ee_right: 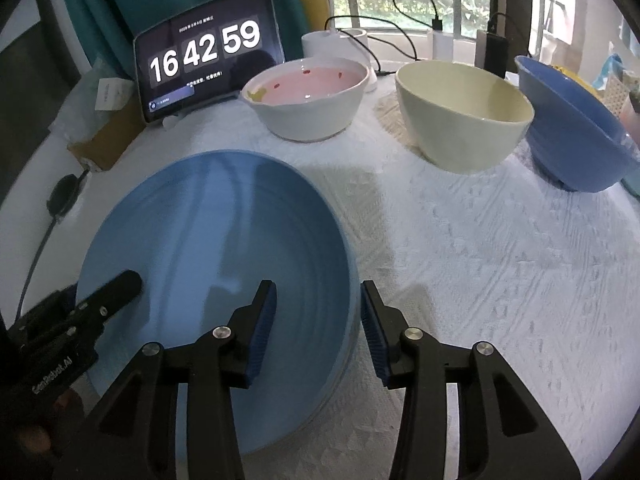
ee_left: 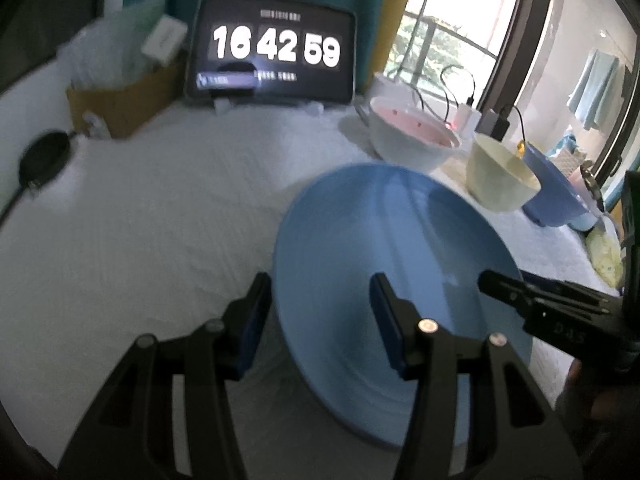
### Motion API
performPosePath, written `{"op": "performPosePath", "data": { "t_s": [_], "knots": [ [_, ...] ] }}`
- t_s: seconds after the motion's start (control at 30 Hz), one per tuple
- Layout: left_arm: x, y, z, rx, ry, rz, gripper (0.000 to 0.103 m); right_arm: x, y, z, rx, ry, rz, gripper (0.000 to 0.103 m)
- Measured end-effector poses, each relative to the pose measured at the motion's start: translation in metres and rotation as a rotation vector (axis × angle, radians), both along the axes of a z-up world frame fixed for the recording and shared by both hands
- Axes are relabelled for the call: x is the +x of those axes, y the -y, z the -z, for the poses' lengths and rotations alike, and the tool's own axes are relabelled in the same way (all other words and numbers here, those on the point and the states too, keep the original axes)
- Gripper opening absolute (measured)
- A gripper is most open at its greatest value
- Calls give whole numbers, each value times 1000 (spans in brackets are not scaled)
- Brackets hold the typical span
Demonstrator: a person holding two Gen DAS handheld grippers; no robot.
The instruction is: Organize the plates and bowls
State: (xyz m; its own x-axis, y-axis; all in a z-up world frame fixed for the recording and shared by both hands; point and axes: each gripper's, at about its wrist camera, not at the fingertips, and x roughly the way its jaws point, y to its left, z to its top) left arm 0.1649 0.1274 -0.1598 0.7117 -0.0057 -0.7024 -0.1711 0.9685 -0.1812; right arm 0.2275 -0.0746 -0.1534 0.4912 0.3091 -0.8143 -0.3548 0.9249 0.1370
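1. Blue plate [ee_right: 216,280] sits flat on the white surface [ee_right: 480,280], in front of me, bowls well behind it.
2. My right hand-held gripper [ee_right: 318,320] straddles its right rim, fingers apart, nothing clamped.
3. My left hand-held gripper [ee_left: 320,320] straddles the left rim, also apart. Both look equally near.

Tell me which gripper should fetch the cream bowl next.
Right, probably. In the right wrist view the cream bowl stands ahead and to the right of the right gripper, with bare tablecloth between. The left gripper straddles the blue plate's far rim, with the plate in between.
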Motion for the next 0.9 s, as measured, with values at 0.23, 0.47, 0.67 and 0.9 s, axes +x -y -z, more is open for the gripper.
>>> {"op": "performPosePath", "data": {
  "t_s": [0.23, 0.47, 0.67, 0.9],
  "knots": [
    [-7, 2, -22, 44, 69, -48, 53, -4, 17, -9, 19, 12, 25, 45],
    [-15, 17, -35, 50, 101, -32, 54, -13, 37, -18, 38, 36, 44, 45],
    [-16, 39, -42, 55, 103, 7, 54, -19, 58, -22, 54, 49, 70, 45],
    [-15, 70, -47, 63, 101, 53, 54, -25, 89, -25, 74, 62, 106, 45]
  ]
}}
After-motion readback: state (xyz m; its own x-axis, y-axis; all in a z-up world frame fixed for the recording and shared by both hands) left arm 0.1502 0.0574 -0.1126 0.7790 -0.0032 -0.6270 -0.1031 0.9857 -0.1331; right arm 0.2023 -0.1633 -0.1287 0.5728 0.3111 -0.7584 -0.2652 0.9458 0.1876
